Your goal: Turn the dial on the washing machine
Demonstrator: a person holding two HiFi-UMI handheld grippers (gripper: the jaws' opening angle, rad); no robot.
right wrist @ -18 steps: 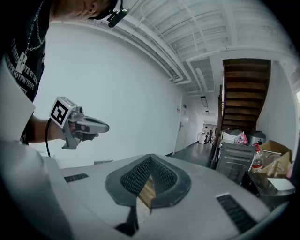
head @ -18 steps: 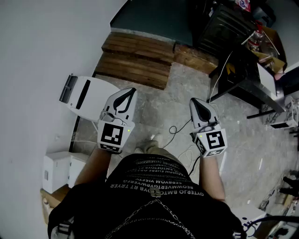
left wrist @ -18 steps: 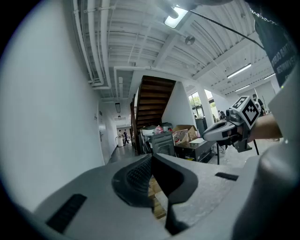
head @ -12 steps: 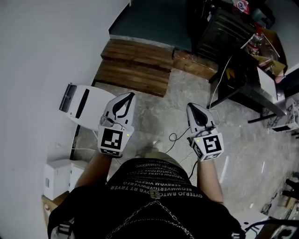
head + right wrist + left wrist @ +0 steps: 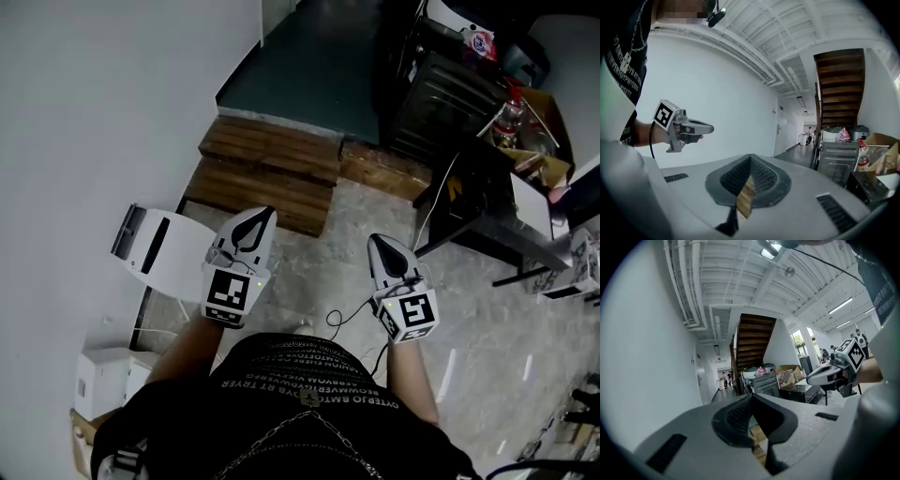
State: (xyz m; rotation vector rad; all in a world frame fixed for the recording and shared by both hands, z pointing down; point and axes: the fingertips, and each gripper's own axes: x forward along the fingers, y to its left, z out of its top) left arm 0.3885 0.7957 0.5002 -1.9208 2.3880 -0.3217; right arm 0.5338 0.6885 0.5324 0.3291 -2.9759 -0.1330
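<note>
Left claw (image 5: pixel 266 212) and right claw (image 5: pixel 374 240) both closed, empty, held level. Wooden step (image 5: pixel 267 173) now sits lower in head view: person is advancing. Dial not visible yet; dark appliance (image 5: pixel 441 89) at 1 o'clock may be the washer.

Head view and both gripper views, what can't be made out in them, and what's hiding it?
- dial: none can be made out in any view.
- metal appliance, right gripper view: too far off for controls to show; in the head view it lies in shadow.
- people in the corridor, left gripper view: too small.
- white box by the wall, head view: seen only from above, kind unclear.
- Floor at the person's feet, head view: hidden by the torso.
</note>
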